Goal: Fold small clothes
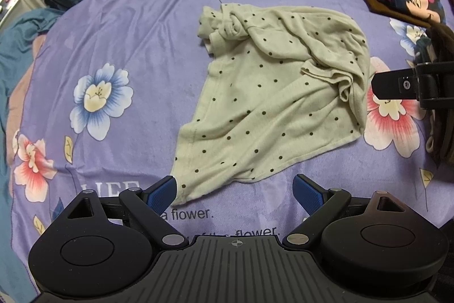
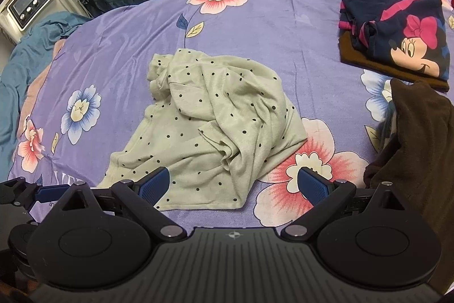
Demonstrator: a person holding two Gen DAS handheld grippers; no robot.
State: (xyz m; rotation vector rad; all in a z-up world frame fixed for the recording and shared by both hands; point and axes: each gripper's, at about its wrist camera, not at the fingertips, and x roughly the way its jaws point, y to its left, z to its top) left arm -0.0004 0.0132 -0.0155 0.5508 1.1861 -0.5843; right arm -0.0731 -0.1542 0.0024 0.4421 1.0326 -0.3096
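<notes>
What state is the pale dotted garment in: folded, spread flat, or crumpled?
Crumpled. The dotted garment lies bunched on the floral blanket, its top twisted and its right side rumpled, only its lower left part flat.

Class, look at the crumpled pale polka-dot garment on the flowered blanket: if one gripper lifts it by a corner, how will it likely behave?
The polka-dot garment would probably hang limp: it already lies in soft folds and bunches. It looks thin, so likely light. Pushed, it would probably wrinkle rather than slide whole across the plush-looking blanket.

Even indoor light, fisheye-warped edges.
</notes>
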